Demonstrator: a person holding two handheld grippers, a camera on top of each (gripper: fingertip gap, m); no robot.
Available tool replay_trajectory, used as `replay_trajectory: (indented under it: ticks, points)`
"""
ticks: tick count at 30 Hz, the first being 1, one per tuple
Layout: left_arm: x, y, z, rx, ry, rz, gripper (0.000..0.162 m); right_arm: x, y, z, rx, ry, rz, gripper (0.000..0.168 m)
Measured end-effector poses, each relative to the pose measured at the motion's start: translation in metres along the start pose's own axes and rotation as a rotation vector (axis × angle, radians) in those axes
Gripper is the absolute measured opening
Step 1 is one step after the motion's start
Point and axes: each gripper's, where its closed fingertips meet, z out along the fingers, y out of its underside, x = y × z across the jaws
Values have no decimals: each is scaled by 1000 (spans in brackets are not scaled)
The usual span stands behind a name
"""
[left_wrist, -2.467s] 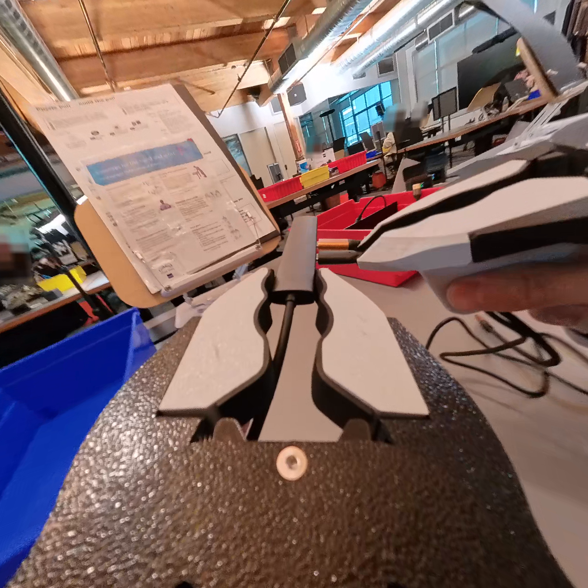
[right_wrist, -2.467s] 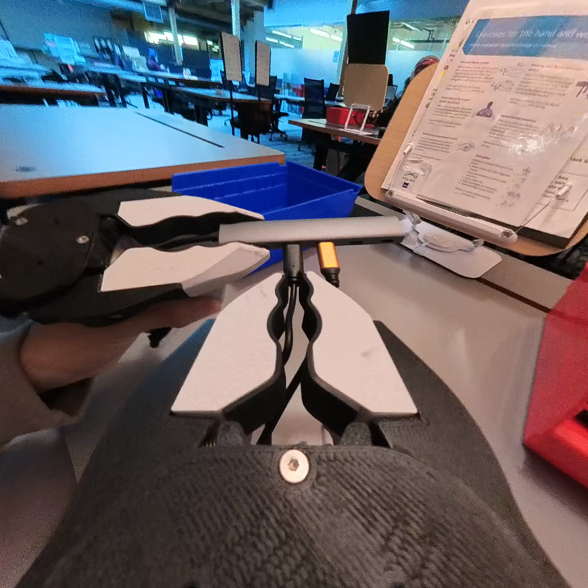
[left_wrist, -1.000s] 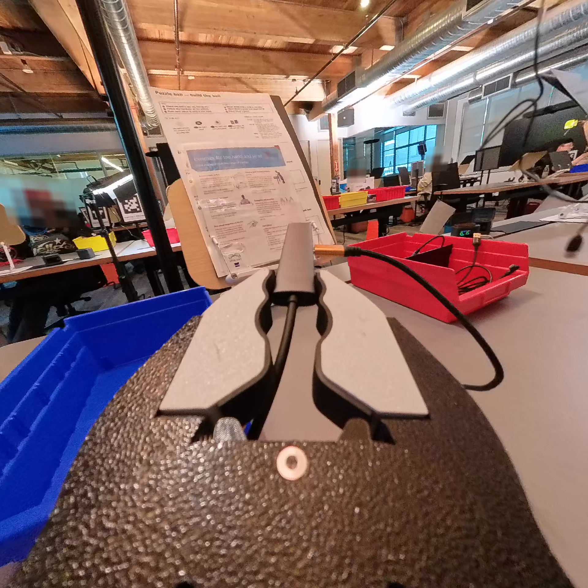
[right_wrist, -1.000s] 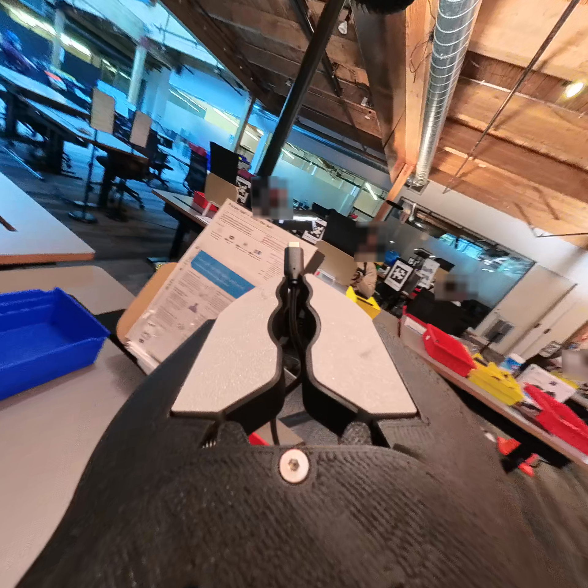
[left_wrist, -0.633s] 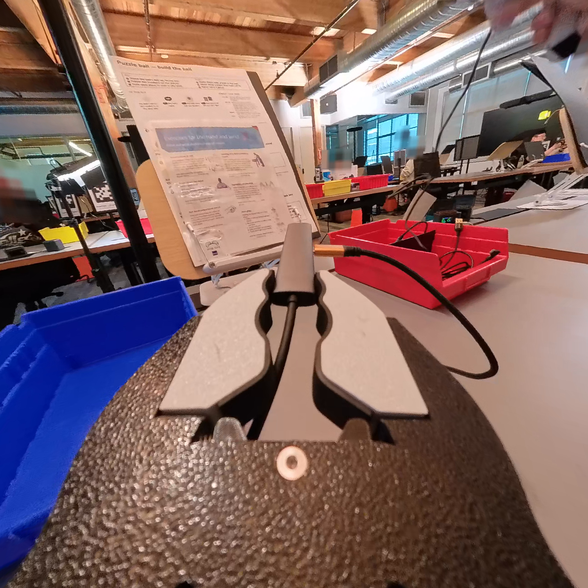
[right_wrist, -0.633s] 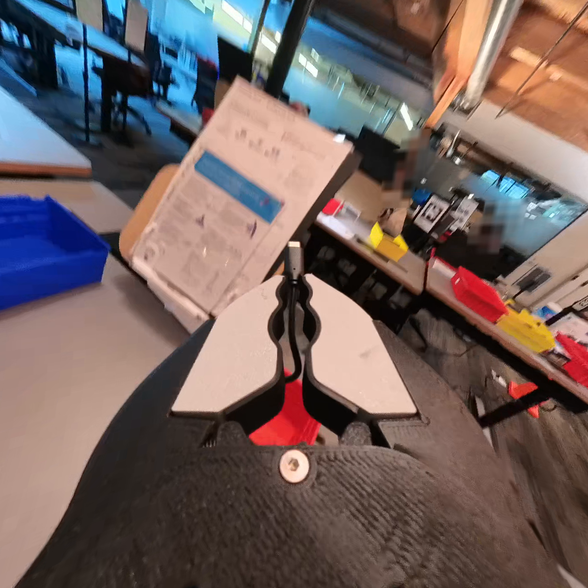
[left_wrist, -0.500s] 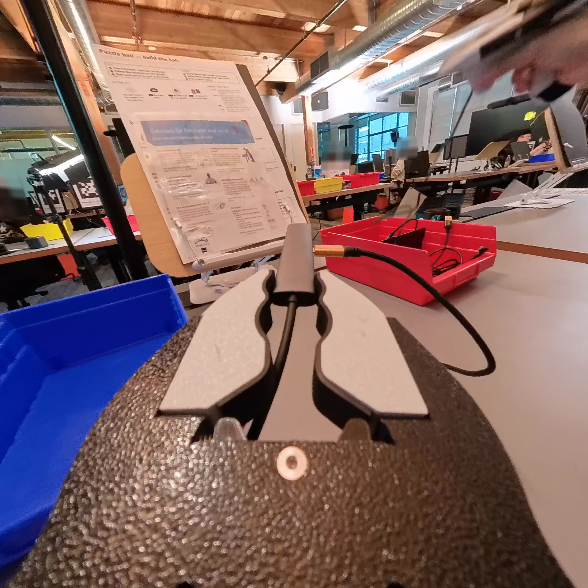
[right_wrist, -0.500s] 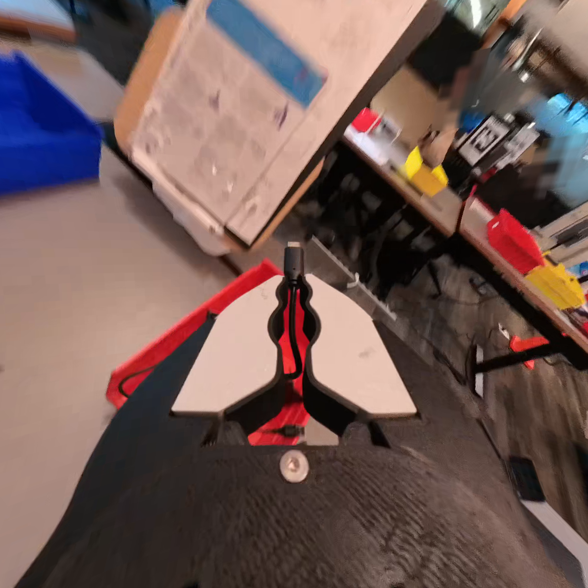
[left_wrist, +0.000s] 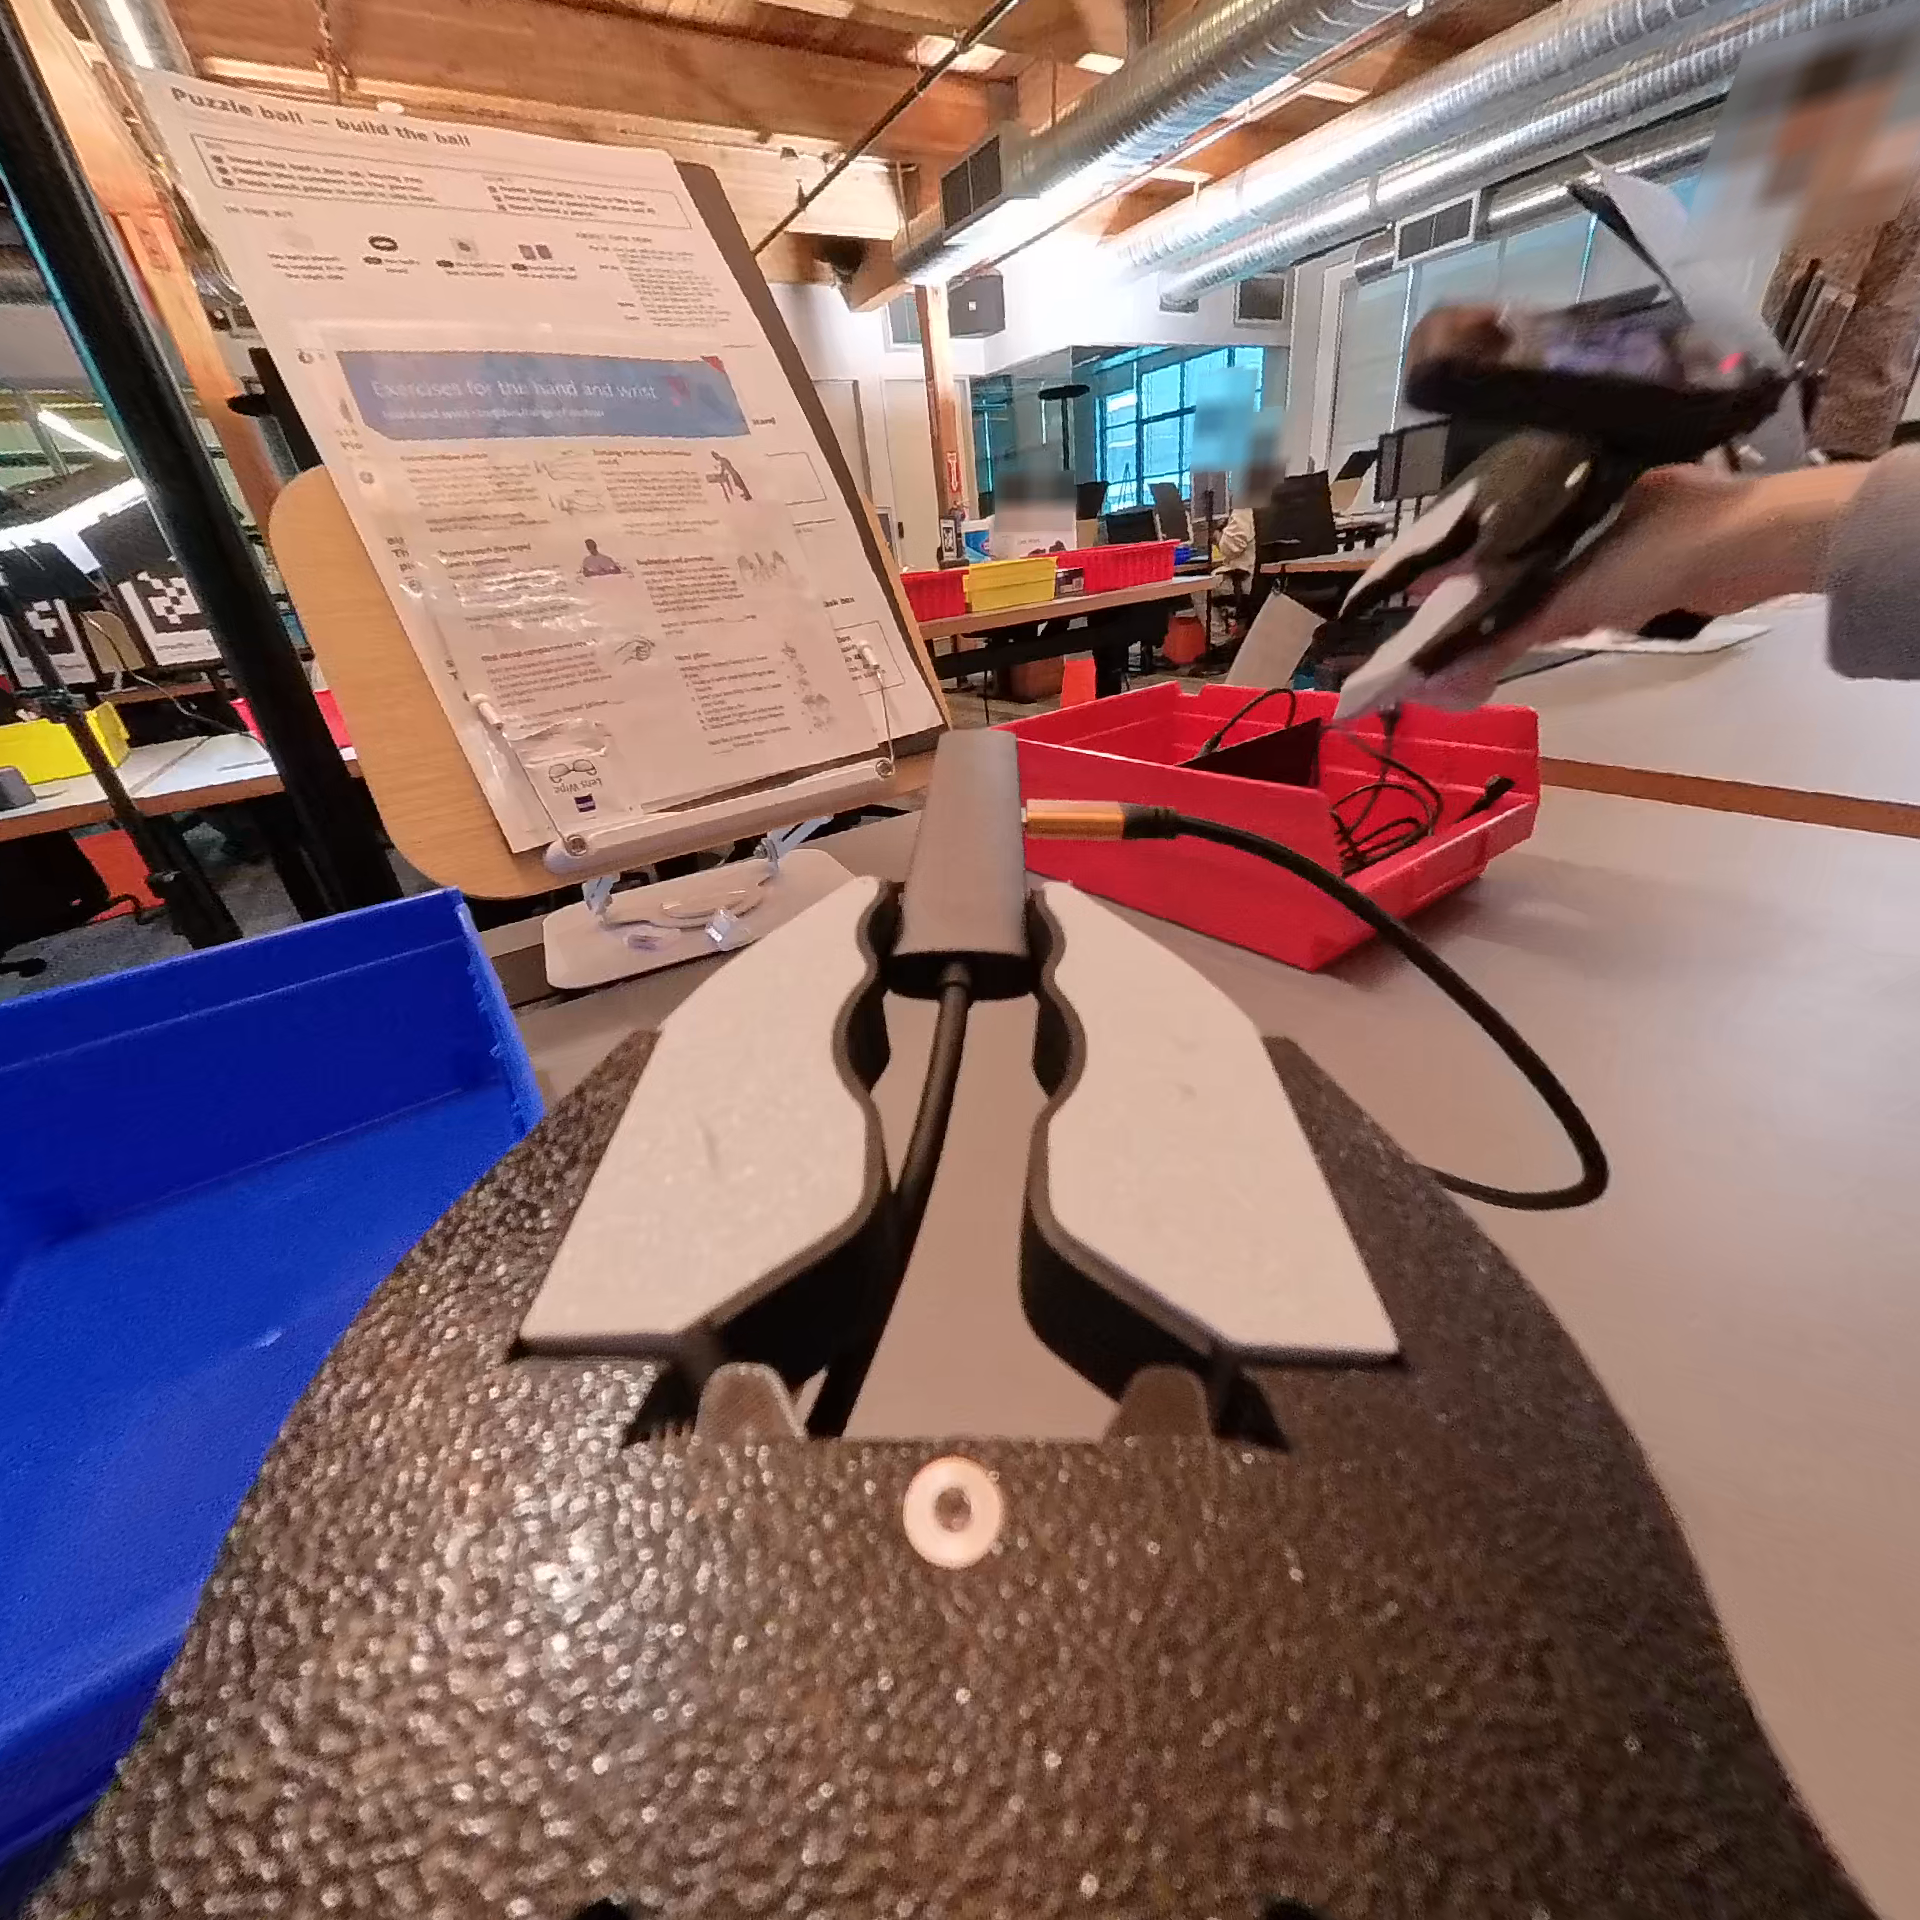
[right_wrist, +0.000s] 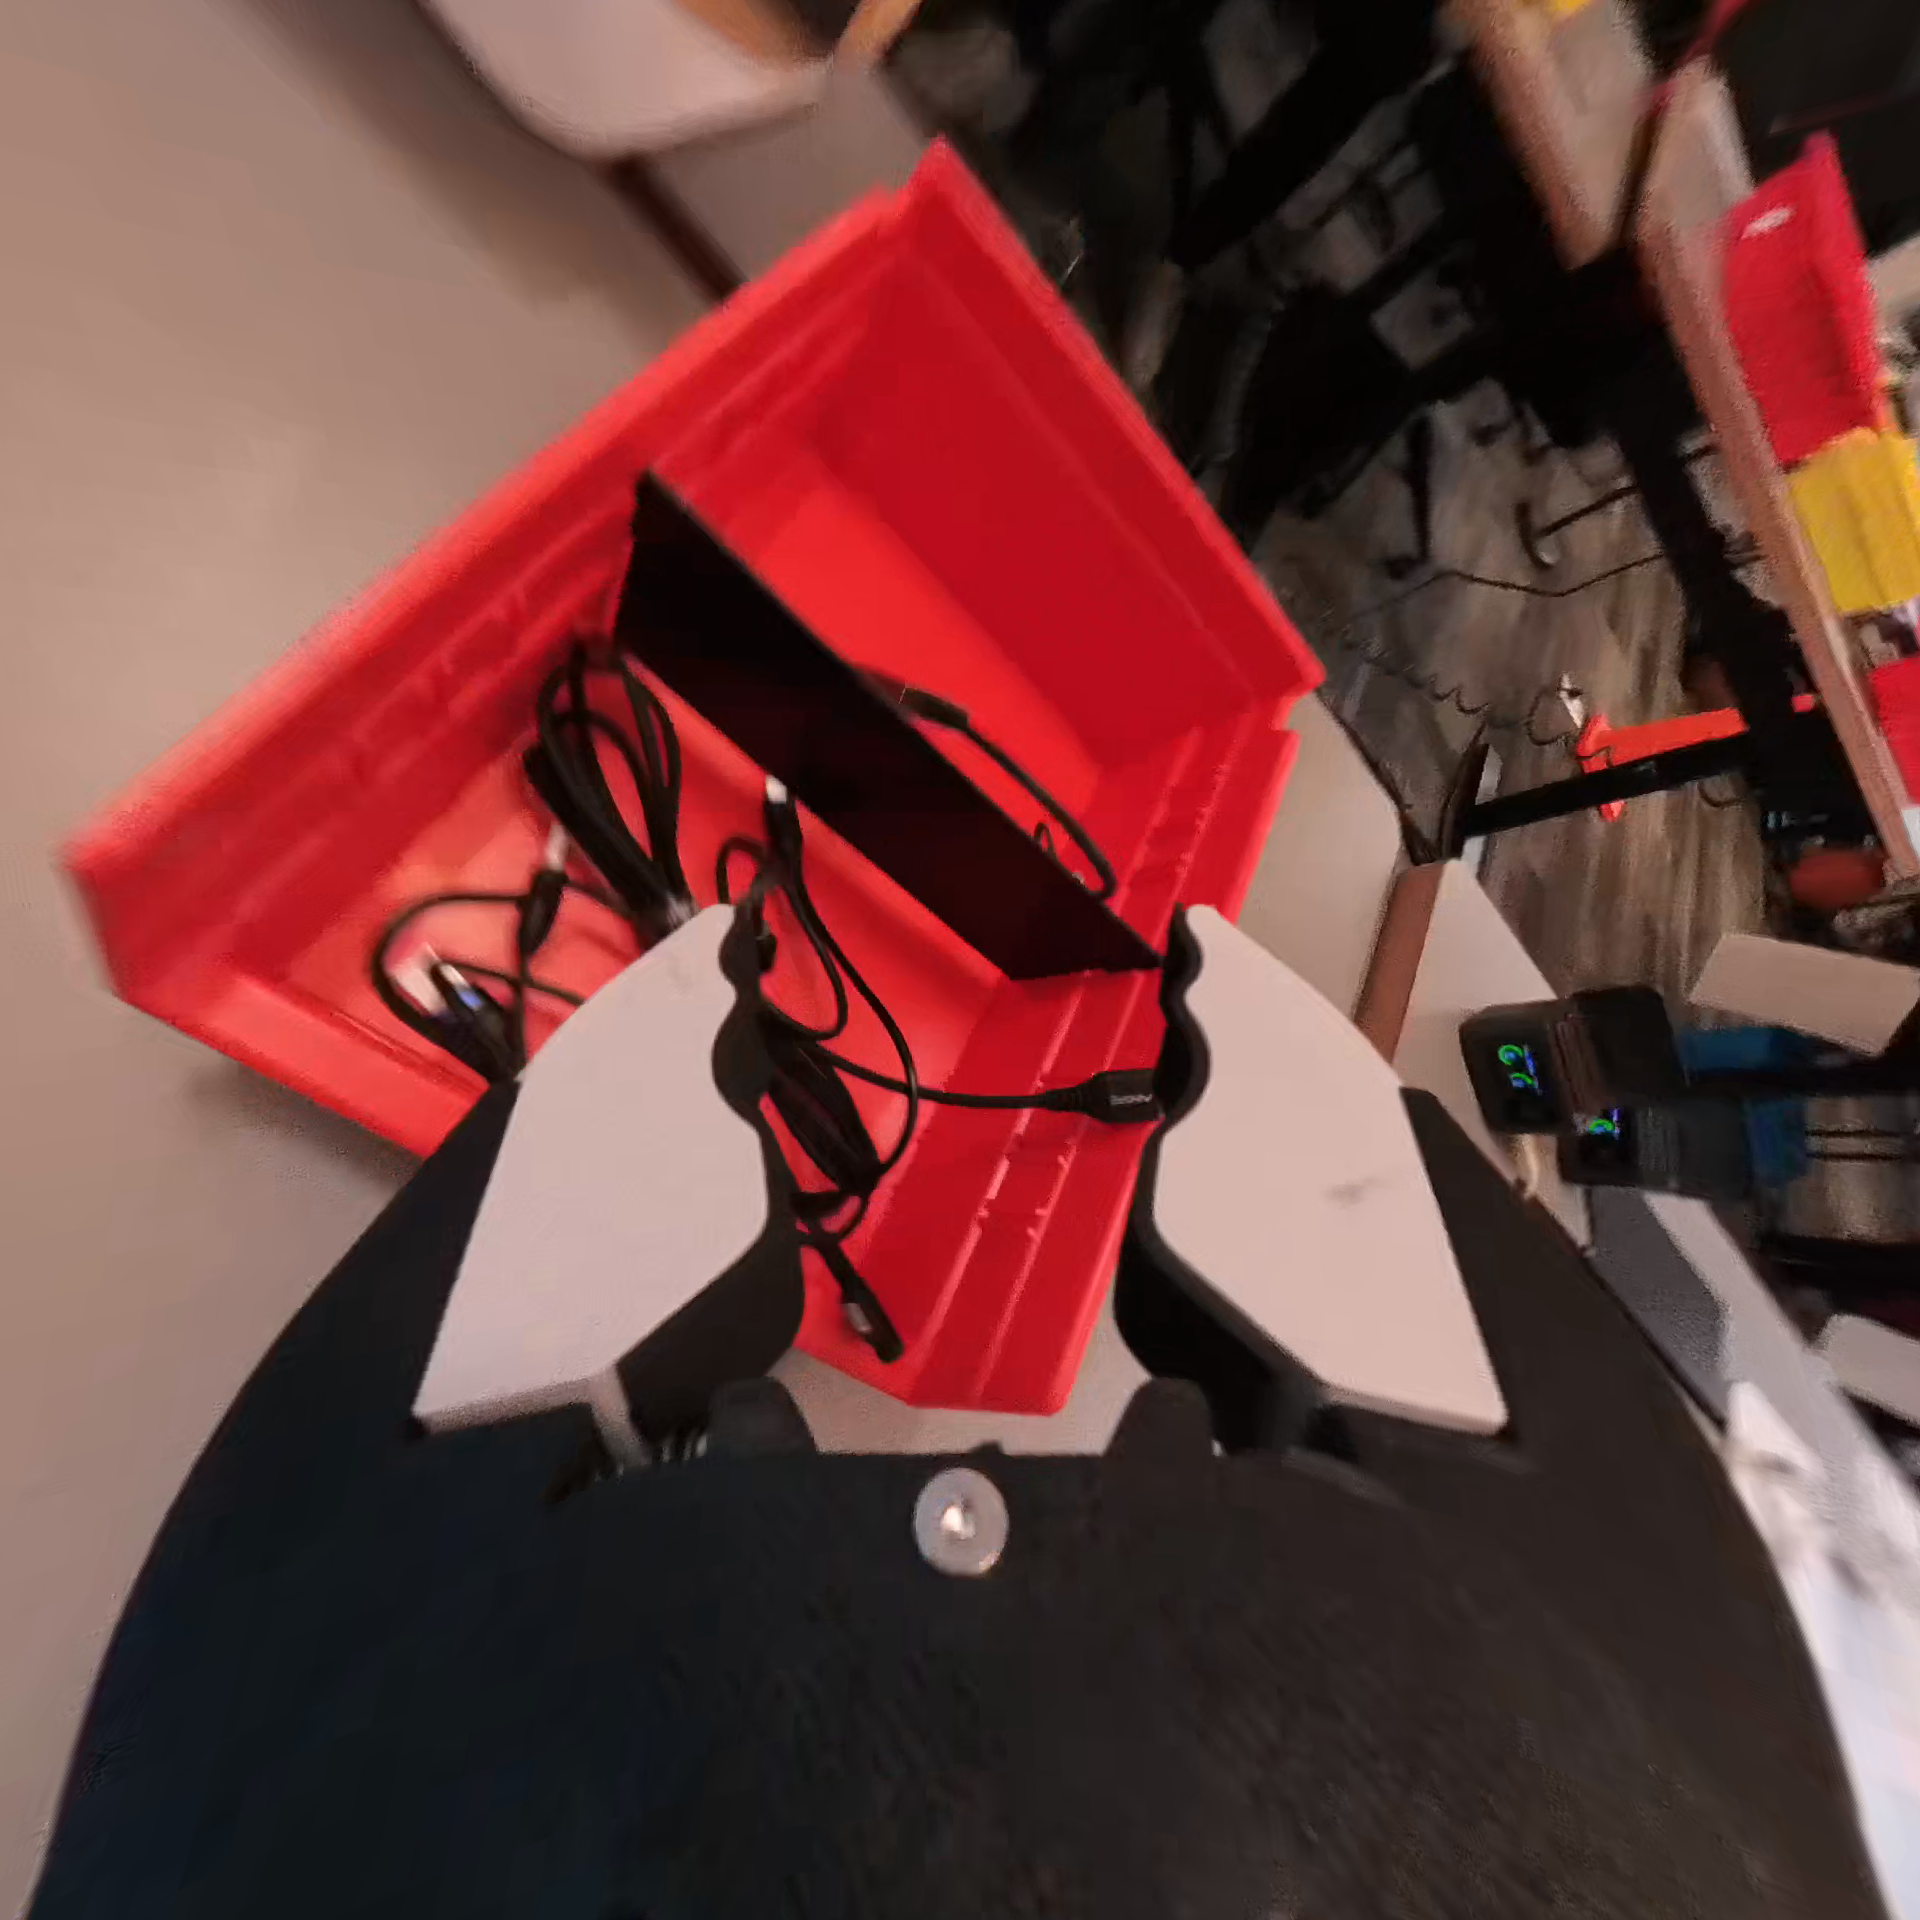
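My left gripper (left_wrist: 961, 894) is shut on a dark grey bar-shaped adapter (left_wrist: 961, 810), whose own black lead runs back between the fingers. A gold-tipped plug (left_wrist: 1075, 821) sits in the adapter's right side, and its black cable (left_wrist: 1455, 997) loops over the grey table. My right gripper (right_wrist: 956, 920) is open above a red bin (right_wrist: 997, 1278). A black cable with a plug (right_wrist: 1117, 1096) stretches between its fingers over the bin, among several other black cables (right_wrist: 613, 790). In the left wrist view, the right gripper (left_wrist: 1361, 655) hovers over the red bin (left_wrist: 1247, 894), held by a hand.
A blue bin (left_wrist: 239, 1039) stands at the left. A wooden stand with printed sheets (left_wrist: 582, 520) is behind the adapter. A black divider (right_wrist: 831, 748) splits the red bin. Small devices with green displays (right_wrist: 1517, 1070) sit right of the bin. A black pole (left_wrist: 187, 499) rises at the left. The gap from one gripper's tips to the other's is roughly 40 cm.
My right gripper swung down over the red bin and opened, letting go of the black cable plug it was pinching. My left gripper kept hold of the adapter and shifted slightly.
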Motion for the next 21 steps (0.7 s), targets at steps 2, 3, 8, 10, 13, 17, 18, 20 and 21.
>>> replay_trajectory:
  ticks: [2,3,8,10,13,17,18,20,21]
  points:
    - [1,2,1,-7,-3,8,23,-17,-31,-36,192,-42,167,82]
    - [2,3,1,-3,-8,4,23,-40,-50,-56,296,-110,256,81]
    - [19,15,8,-16,21,-26,23,-206,-125,-142,764,-473,374,69]
    - [25,20,9,-22,17,-11,23,-248,-133,-147,797,-534,362,67]
    - [32,20,9,-13,27,8,23,-269,-134,-133,799,-501,344,58]
    - [38,15,9,20,47,-11,23,-276,-135,-131,841,-512,391,36]
    - [41,15,9,23,57,-14,23,-278,-136,-134,871,-523,399,31]
    - [45,15,9,27,67,-19,23,-275,-136,-137,898,-505,433,25]
    - [48,15,10,30,75,-27,23,-273,-135,-137,907,-486,444,22]
